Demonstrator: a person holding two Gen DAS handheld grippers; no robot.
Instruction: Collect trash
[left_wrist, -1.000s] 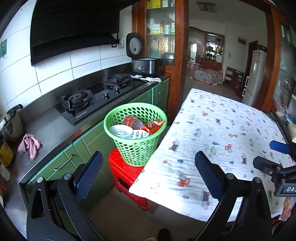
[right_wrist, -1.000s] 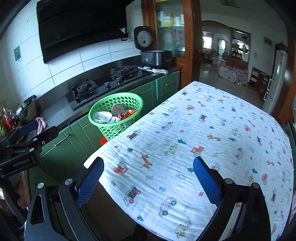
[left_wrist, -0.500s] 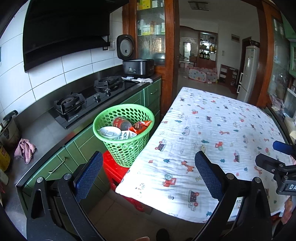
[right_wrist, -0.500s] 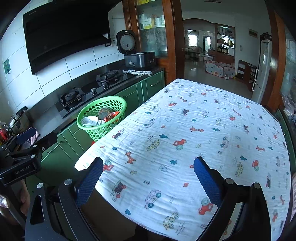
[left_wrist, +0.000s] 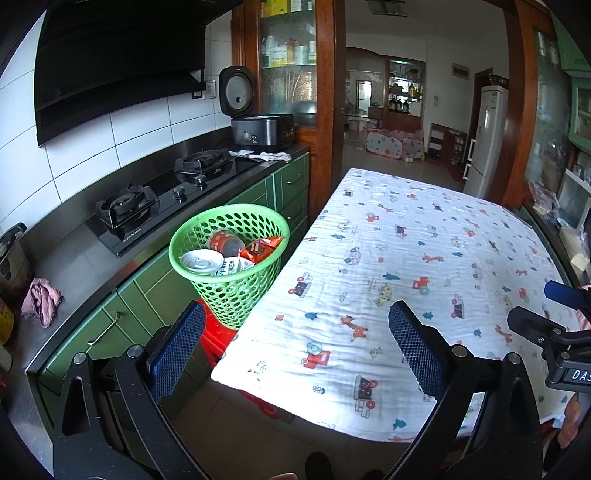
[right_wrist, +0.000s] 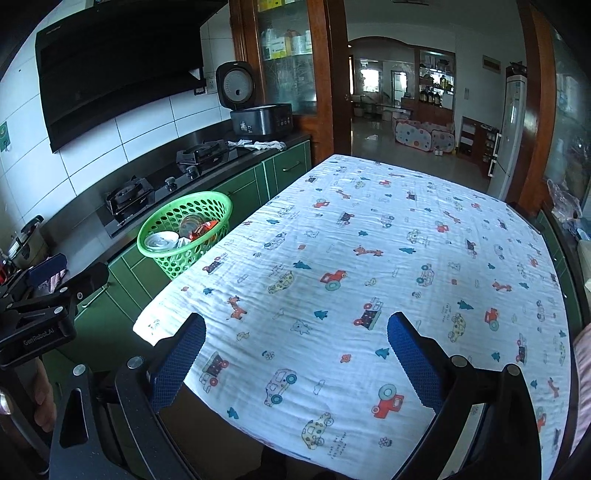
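Note:
A green mesh basket (left_wrist: 207, 230) stands on a red stool (left_wrist: 218, 332) between the counter and the table; it also shows in the right wrist view (right_wrist: 218, 201). It holds a red can (left_wrist: 226, 240), a white cup (left_wrist: 201, 261) and a red wrapper (left_wrist: 262, 246). My left gripper (left_wrist: 295, 343) is open and empty, held back from the table's near left corner. My right gripper (right_wrist: 295, 349) is open and empty above the table's near edge. The table's patterned cloth (right_wrist: 388, 258) carries no trash that I can see.
A green-fronted counter (left_wrist: 110, 306) runs along the left with a gas hob (left_wrist: 166, 195), a rice cooker (left_wrist: 258, 125) and a pink rag (left_wrist: 40, 301). A doorway (left_wrist: 388, 110) and a fridge (left_wrist: 487, 140) lie beyond the table.
Both grippers have drawn back and risen from the basket and table; the basket looks smaller and farther. Both stay open and empty.

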